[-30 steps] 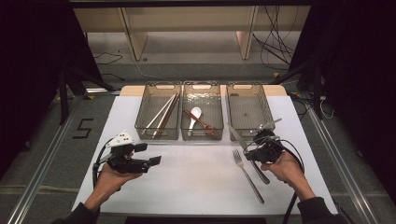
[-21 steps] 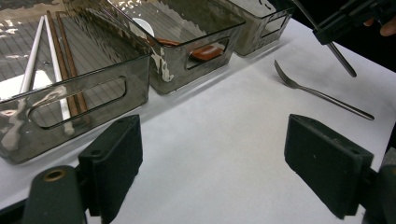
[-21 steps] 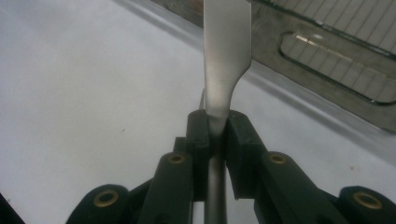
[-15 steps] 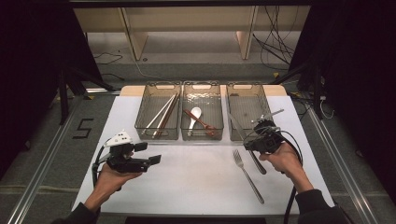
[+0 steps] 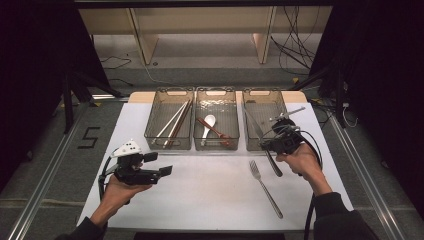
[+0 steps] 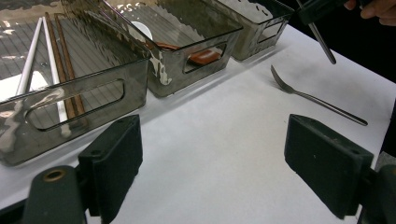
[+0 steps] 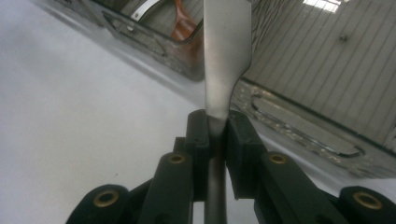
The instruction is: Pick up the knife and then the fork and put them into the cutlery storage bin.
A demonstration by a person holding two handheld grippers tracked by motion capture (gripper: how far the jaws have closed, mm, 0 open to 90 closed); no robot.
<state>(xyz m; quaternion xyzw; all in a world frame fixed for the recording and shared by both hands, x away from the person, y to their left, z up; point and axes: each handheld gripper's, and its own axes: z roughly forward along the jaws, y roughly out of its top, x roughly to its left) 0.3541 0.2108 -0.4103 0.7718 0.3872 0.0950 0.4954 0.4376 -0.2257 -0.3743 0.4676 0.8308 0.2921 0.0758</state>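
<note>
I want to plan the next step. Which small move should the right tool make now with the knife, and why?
Probably carry the knife forward over the right bin and lower it in. The right tool is shut on it, blade already pointing over that bin; chopsticks and spoons fill the other two.

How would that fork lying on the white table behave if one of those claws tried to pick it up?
The fork looks like polished metal, so probably stiff and a bit slippery between flat pads. It lies flat and thin on the table, so getting jaws under it may be fiddly. Its long slim handle suggests it could pivot if pinched off-centre.
</note>
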